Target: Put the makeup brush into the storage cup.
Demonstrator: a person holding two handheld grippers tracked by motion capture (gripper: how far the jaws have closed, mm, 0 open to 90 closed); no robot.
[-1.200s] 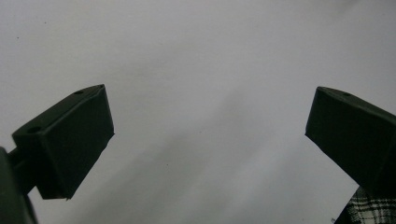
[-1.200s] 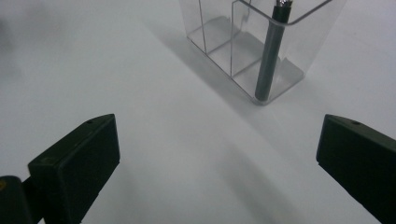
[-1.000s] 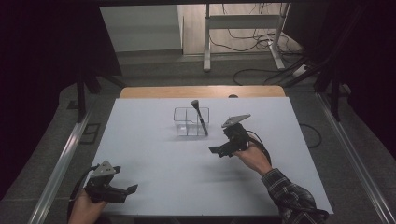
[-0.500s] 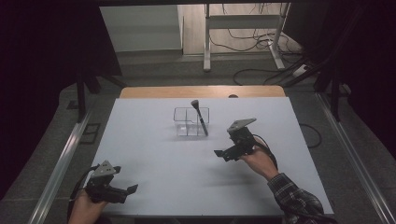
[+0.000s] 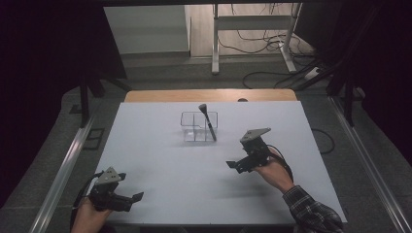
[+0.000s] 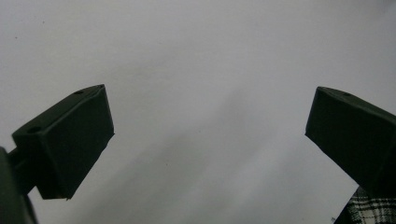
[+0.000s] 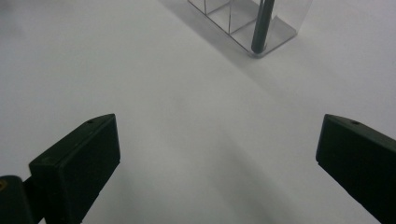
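High view: brush (image 5: 208,121) stands in clear organizer (image 5: 193,127).

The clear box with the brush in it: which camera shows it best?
The high view: the whole clear box sits mid-table, with the brush leaning in its right end. The right gripper view catches just a corner of it and the brush's lower handle. The left gripper view faces bare table.

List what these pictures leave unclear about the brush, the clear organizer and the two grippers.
- Brush: too small in the high view to make out its bristles; in the right gripper view the top edge cuts off everything above the lower handle.
- Clear organizer: cropped by the top edge in the right gripper view, so the compartment count stays uncertain.
- Left gripper: right jaw cut off by the left gripper view's edge.
- Right gripper: both jaws open, bases cropped below.
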